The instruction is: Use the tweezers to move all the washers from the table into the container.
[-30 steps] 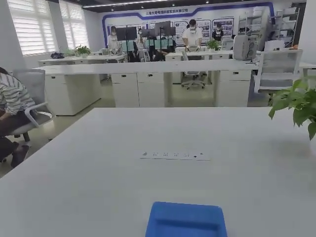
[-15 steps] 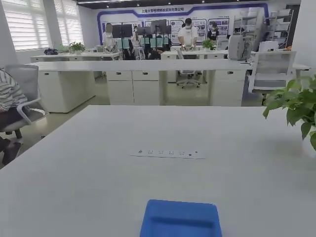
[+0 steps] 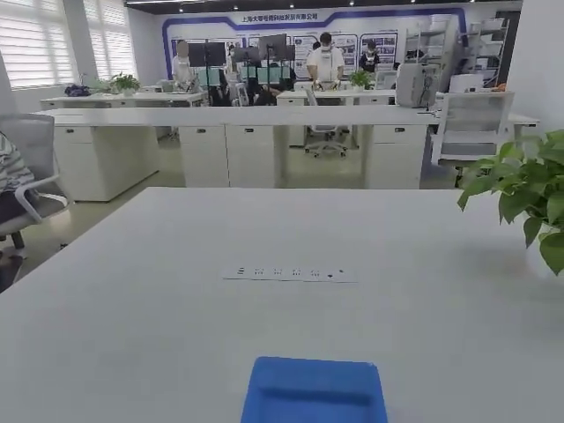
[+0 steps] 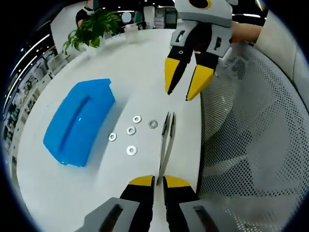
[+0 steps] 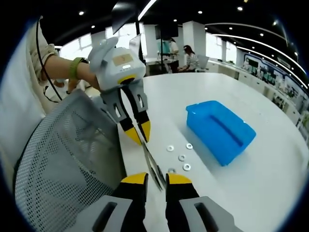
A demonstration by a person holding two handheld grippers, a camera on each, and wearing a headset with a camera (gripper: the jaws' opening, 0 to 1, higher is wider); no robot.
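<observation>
Several small metal washers [image 4: 131, 130] [image 5: 181, 157] lie loose on the white table beside the blue container [image 4: 79, 121] [image 5: 219, 128] [image 3: 313, 388]. Metal tweezers [image 4: 165, 142] [image 5: 153, 166] lie flat on the table near its edge, pointing between the two grippers. My left gripper [image 4: 159, 184] [image 5: 139, 134] hovers over one end of the tweezers, its jaws a narrow gap apart. My right gripper [image 5: 157, 180] [image 4: 179, 93] hangs over the other end, slightly open. Neither holds anything.
A mesh chair back [image 4: 251, 145] [image 5: 67, 154] stands right at the table edge by the grippers. A potted plant [image 3: 529, 194] [image 4: 94, 29] sits at the far corner. A socket strip [image 3: 286, 274] is set into the table's middle.
The head camera has shifted a little. The blue container and the table stand as before.
</observation>
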